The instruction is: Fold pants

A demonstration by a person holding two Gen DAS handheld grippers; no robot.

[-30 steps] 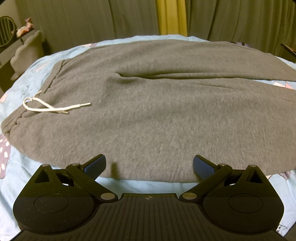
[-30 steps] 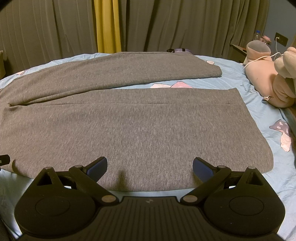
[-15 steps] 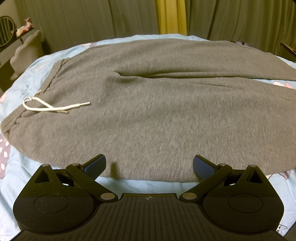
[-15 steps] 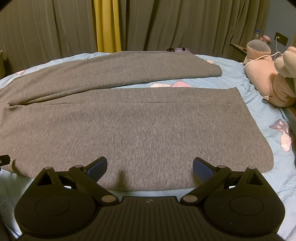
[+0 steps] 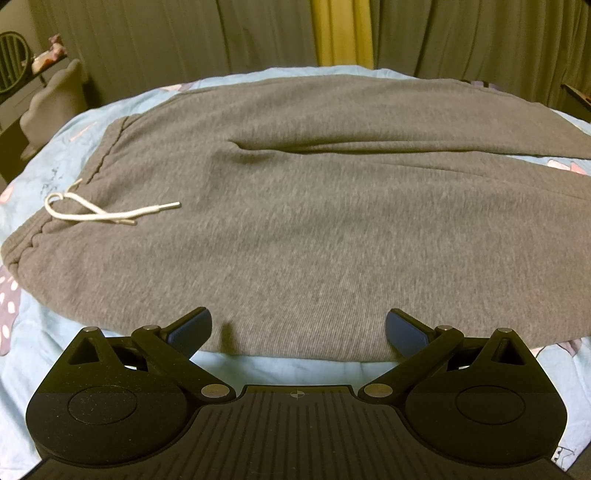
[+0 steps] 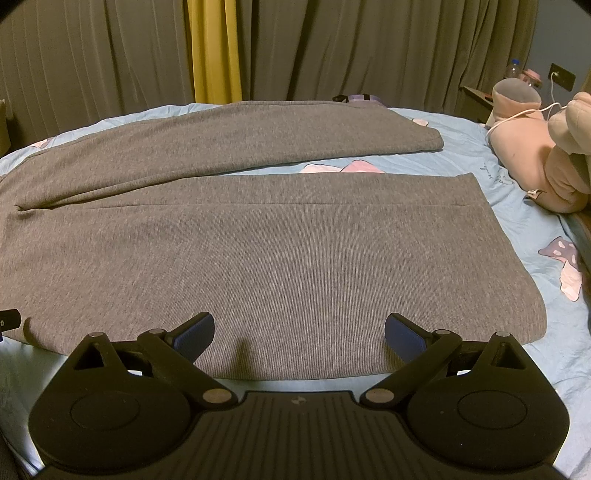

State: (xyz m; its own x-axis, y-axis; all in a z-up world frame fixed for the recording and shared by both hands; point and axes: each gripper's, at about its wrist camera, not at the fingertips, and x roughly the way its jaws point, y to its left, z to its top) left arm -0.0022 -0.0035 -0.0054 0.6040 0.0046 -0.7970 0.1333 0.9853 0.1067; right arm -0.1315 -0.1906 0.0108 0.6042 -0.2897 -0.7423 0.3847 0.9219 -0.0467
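Right, left wrist view first: one pair of grey pants lies spread flat across the pale blue bedsheet, waistband to the left. One white drawstring sits looped on the fabric just beside the waistband, its two loose ends trailing right. The left gripper hangs at the near hem of the pants, jaws spread wide, nothing between them, both blue pads just above the cloth edge. Behind the bed, grey curtains with one yellow strip.

Over to the right wrist view: here you count two legs of the pants, splayed apart in a V, the far leg angling away and the near leg broad and flat, blue sheet showing between them. The right gripper is likewise released, jaws wide, empty, poised over the near leg's front edge. On the right, a pile of pink and beige plush toys, one white cable draped over them. The same yellow curtain strip behind.
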